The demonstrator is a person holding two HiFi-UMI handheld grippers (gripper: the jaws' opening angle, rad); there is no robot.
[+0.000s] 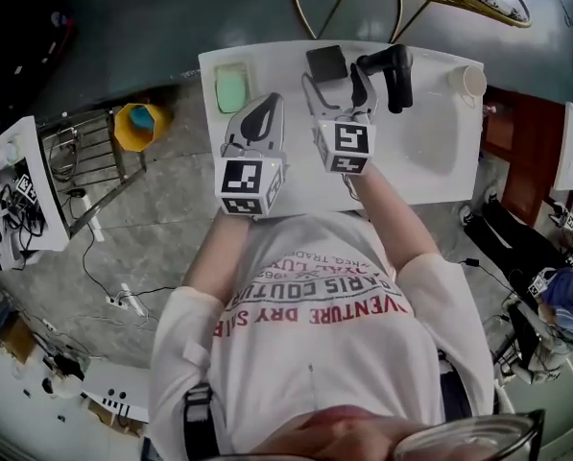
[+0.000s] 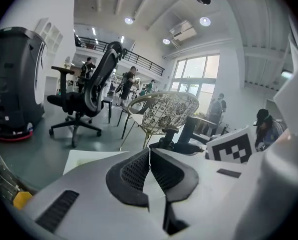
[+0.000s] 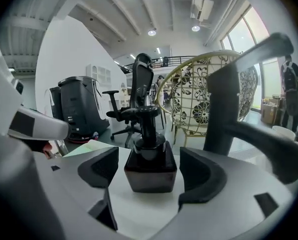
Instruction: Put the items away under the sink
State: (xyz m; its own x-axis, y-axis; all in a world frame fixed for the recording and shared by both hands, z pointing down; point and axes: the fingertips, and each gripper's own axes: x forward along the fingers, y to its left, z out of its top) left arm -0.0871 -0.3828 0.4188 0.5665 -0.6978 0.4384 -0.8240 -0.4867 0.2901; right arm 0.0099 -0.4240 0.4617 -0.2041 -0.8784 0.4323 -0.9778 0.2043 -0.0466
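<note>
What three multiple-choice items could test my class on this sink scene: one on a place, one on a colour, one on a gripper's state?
1. Where does the small white cup stand? A on the floor; B at the white counter's right end; C in a gripper.
2. What colour is the square pump bottle? A black; B green; C white.
3. How is the left gripper? A wide open; B shut on the bottle; C shut, empty.
Answers: B, the head view shows it by the right edge; A, it looks black in both views; C, its pads meet with nothing between.
</note>
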